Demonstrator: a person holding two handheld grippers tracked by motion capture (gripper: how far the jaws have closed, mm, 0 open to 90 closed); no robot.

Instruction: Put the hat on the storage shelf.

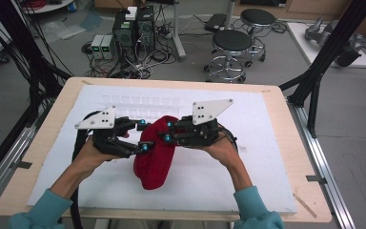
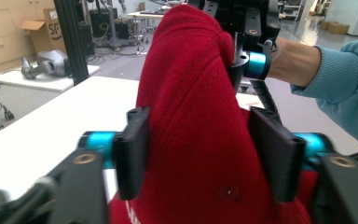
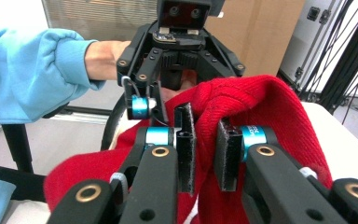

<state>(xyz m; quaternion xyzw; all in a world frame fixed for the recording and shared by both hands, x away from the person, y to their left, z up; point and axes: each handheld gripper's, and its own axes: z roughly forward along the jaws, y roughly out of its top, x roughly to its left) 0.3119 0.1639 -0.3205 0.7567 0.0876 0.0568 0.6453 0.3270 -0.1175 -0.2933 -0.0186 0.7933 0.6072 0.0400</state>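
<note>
A red knit hat point(image 1: 155, 152) hangs between my two grippers over the white mat point(image 1: 257, 157), its lower end resting on the mat. My right gripper point(image 1: 167, 131) is shut on a fold of the hat's upper edge; in the right gripper view the red fabric point(image 3: 261, 102) is pinched in the narrow gap between its pads point(image 3: 204, 149). My left gripper point(image 1: 143, 135) faces it from the left with jaws spread wide. In the left gripper view the hat point(image 2: 191, 93) bulges between those two pads point(image 2: 204, 151), and the right gripper point(image 2: 244, 51) holds its top.
A wooden table point(image 1: 52, 119) carries the mat. Black frame posts point(image 1: 324, 57) stand at the right and left sides. On the floor beyond the far edge are two round stools point(image 1: 232, 43), computer towers point(image 1: 133, 28) and tangled cables.
</note>
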